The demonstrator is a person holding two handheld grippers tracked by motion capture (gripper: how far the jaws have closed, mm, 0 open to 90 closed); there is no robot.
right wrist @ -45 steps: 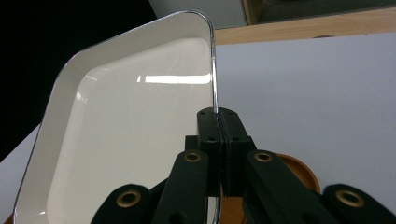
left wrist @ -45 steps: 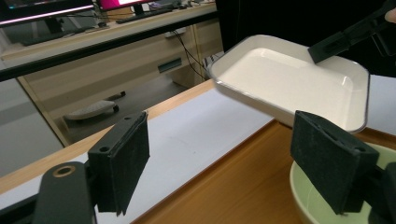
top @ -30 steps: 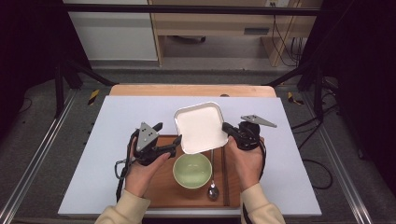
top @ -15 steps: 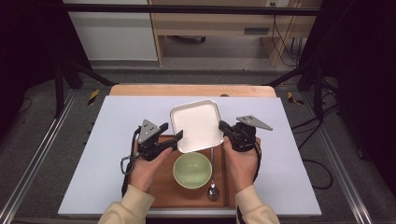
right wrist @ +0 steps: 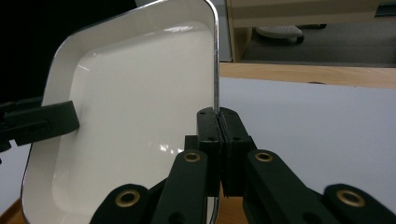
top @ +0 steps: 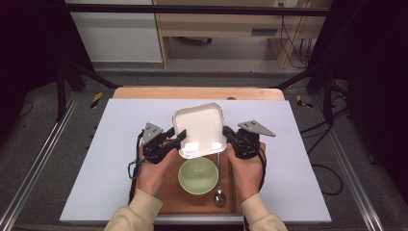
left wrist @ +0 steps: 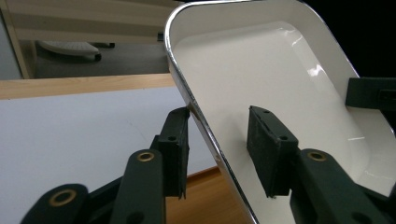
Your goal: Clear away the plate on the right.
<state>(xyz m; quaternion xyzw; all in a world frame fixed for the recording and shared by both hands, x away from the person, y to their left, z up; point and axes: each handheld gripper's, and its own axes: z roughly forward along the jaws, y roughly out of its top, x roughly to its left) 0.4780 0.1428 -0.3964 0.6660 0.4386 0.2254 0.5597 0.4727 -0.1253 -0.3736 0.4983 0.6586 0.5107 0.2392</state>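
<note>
- Currently the right gripper [right wrist: 219, 140] is clamping its jaws tight on one rim of the white square plate [top: 199, 130], holding it tilted in the air just above the wooden tray [top: 168, 192].
- The left gripper [left wrist: 217, 154] is straddling the opposite rim, one jaw outside and one inside the plate; its jaws have just been closing, yet a gap is showing on the inner side, so it is not gripping the plate yet.
- Below the plate, between the two grippers and nearer the person, the green bowl [top: 197, 175] is sitting on the tray, with the spoon [top: 219, 190] lying just beside it on the right gripper's side.
- By my judgement the lift is done; the two-handed hold is being finished, and setting the plate down somewhere on the tabletop [top: 115, 144] is what is left.
- Compared with a second ago, the plate is sitting lower and flatter between the grippers, and the left gripper, then beside the plate with wide jaws, is now around its rim.
</note>
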